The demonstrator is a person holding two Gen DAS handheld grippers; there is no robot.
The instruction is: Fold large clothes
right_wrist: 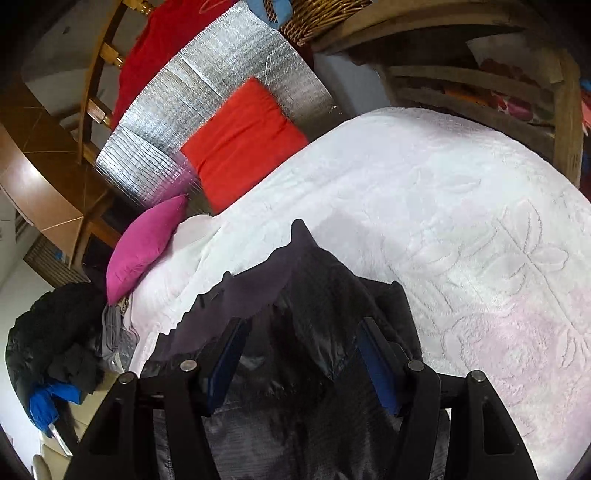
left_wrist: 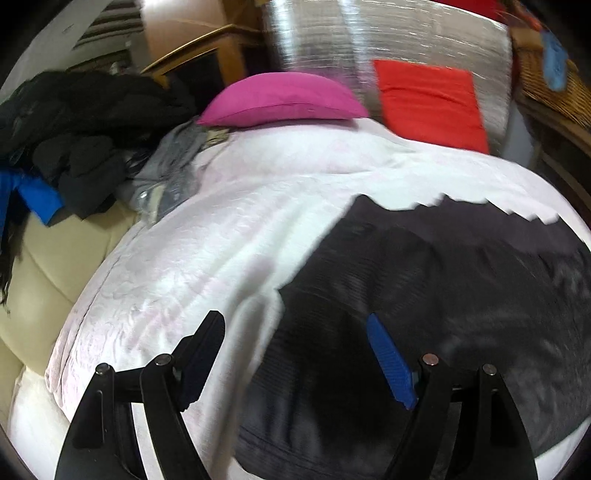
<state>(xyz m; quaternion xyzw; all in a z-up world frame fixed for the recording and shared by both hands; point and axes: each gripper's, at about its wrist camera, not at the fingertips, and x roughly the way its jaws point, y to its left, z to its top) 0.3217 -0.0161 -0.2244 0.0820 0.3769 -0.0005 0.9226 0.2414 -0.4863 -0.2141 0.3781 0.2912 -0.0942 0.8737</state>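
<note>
Surface: we record a bed under a white embossed bedspread, its raised floral pattern clearest at 3 o'clock in the right wrist view.

Task item: a dark garment, shiny and ribbed, lies spread on the bedspread at 4 o'clock in the left wrist view; its far edge is blurred.

Left gripper: we find its jaws spread wide above the garment's near-left edge and the bedspread, with nothing pinched between them.

Right gripper: its blue pads stand apart on either side of a bunched ridge of the garment; we cannot tell whether they press the cloth.

Head of bed: a magenta pillow at 12 o'clock, an orange-red cushion at 1 o'clock, leaning on a silver foil panel.

Left margin: a pile of dark clothes at 10 o'clock, with a blue piece and a grey garment beside it.

Room: a wicker basket at 12 o'clock, wooden shelving at 2 o'clock.
</note>
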